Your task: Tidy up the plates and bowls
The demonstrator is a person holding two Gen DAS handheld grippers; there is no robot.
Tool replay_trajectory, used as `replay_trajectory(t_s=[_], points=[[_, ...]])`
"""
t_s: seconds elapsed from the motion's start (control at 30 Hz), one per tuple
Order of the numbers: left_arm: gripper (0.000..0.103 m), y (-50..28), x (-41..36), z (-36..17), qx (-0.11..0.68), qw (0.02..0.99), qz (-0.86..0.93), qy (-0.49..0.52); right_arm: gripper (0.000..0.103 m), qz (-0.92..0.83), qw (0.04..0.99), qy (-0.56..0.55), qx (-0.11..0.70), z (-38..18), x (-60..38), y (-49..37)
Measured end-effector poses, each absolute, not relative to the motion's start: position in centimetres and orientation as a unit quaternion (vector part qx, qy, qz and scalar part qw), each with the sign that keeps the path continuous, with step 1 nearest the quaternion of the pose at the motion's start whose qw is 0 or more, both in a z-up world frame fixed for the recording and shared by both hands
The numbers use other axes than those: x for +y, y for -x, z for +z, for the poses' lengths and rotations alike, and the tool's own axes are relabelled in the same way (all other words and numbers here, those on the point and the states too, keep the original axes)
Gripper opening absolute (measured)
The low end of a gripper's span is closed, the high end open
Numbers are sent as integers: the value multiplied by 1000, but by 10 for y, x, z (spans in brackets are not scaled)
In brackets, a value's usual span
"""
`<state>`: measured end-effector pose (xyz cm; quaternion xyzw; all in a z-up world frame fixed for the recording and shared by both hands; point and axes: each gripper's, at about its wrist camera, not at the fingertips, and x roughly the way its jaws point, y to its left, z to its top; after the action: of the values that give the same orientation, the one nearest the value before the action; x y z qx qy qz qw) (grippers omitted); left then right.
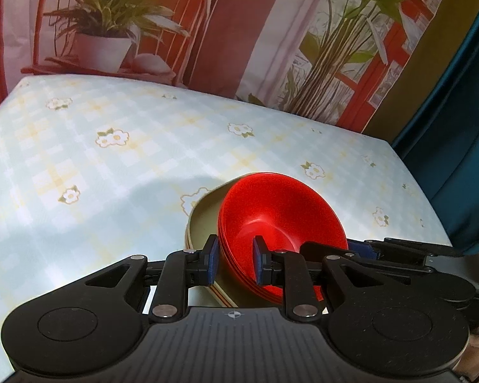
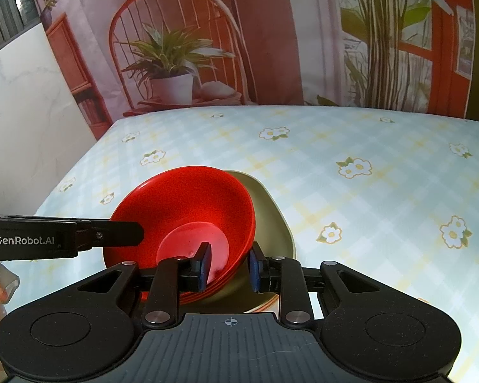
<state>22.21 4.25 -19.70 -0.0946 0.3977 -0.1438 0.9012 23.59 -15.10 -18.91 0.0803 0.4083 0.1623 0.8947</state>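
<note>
A stack of red bowls (image 1: 281, 214) sits on a stack of olive-green plates (image 1: 204, 220) on the flowered tablecloth. My left gripper (image 1: 236, 263) straddles the near-left rim of the red bowls, one blue pad inside and one outside; the pads look shut on the rim. My right gripper (image 2: 228, 266) straddles the opposite rim of the same red bowls (image 2: 188, 204), above the green plates (image 2: 271, 217), pads close on the rim. Each gripper shows in the other's view: the right gripper (image 1: 367, 249) and the left gripper (image 2: 79, 234).
The table (image 2: 367, 198) has a pale blue and yellow checked cloth with white flowers. A printed backdrop of a chair, plants and a red door hangs behind the far edge. A white marble-look panel (image 2: 25, 111) stands at the left, and a teal curtain (image 1: 463, 111) at the right.
</note>
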Motion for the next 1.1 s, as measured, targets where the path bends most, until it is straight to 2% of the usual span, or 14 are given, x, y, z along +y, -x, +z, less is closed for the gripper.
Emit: replay_trajectory(t_s=[0.1,0.13,0.23,0.27,0.43,0.6,0.77,0.8,0.87,0.93,1.0,1.07,1.1], points=[[25,-222,43,-192,394,905,-136,88,24,162,897,-78,404,-188,-151,-235],[28,-222,44,-191,393,906,-133,87,24,162,898,-78,402,-186,-151,-234],[45,-219,45,-186,387,910,-122,86,24,160,900,-79,397,-182,-155,-232],[47,-218,45,-185,383,912,-120,84,24,159,901,-79,396,-180,-156,-231],[52,-211,42,-177,375,918,-112,67,27,155,906,-80,386,-172,-161,-226],[56,-202,41,-168,364,924,-103,53,35,150,911,-74,376,-161,-165,-219],[81,-188,43,-150,340,936,-88,39,46,138,918,-60,367,-146,-171,-209],[83,-184,44,-146,334,938,-85,35,47,136,919,-58,365,-143,-172,-207],[92,-177,46,-136,323,943,-75,27,59,133,922,-53,359,-135,-175,-202],[97,-169,46,-124,310,948,-62,19,61,131,926,-45,352,-127,-177,-195],[101,-158,46,-112,294,954,-49,11,73,127,929,-40,346,-117,-180,-188],[103,-150,44,-100,280,959,-37,4,94,117,934,-37,334,-107,-184,-179],[103,-144,43,-95,274,961,-29,-1,96,112,938,-33,327,-101,-185,-173]])
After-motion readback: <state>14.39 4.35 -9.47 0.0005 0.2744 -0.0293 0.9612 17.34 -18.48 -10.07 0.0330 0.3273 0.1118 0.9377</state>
